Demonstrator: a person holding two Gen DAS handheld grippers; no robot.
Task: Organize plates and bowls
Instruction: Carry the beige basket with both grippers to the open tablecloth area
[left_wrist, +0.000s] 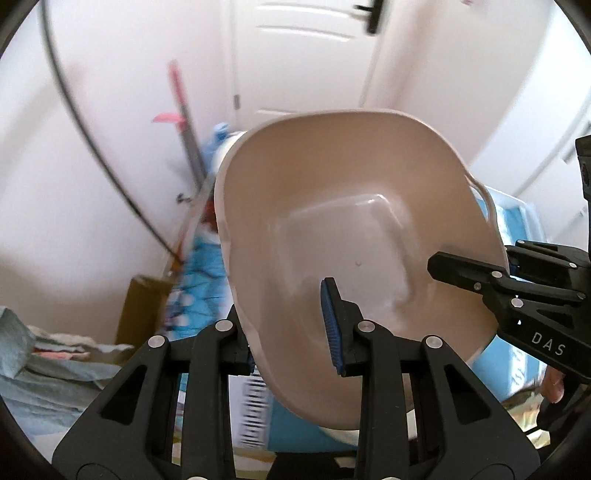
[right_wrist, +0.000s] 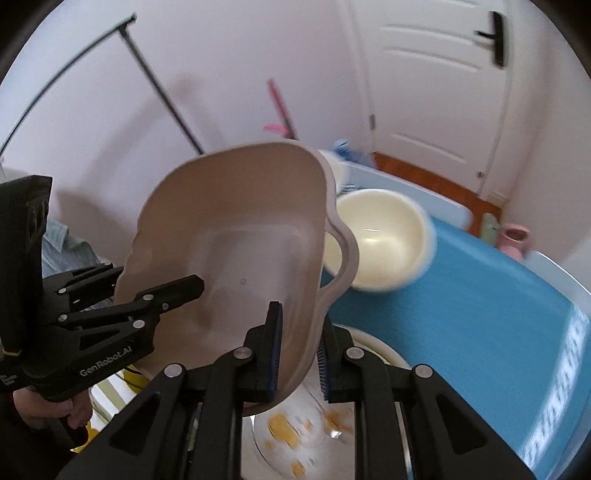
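A beige squarish bowl with side handles (left_wrist: 351, 236) is held tilted in the air, its inside facing both cameras. My left gripper (left_wrist: 291, 332) is shut on its near rim, one finger inside and one behind the wall. My right gripper (right_wrist: 297, 354) is shut on the opposite rim (right_wrist: 314, 325), and it shows at the right of the left wrist view (left_wrist: 480, 280). The bowl also fills the middle of the right wrist view (right_wrist: 236, 236). A cream round bowl (right_wrist: 384, 236) stands on the blue table beyond. A white plate with yellow marks (right_wrist: 295, 443) lies below.
The blue table surface (right_wrist: 461, 325) stretches right, with a pink cup (right_wrist: 513, 240) at its far edge. A white door (right_wrist: 436, 92) and a pink-handled mop (left_wrist: 181, 107) stand behind. Crumpled cloth (left_wrist: 44, 365) lies at lower left.
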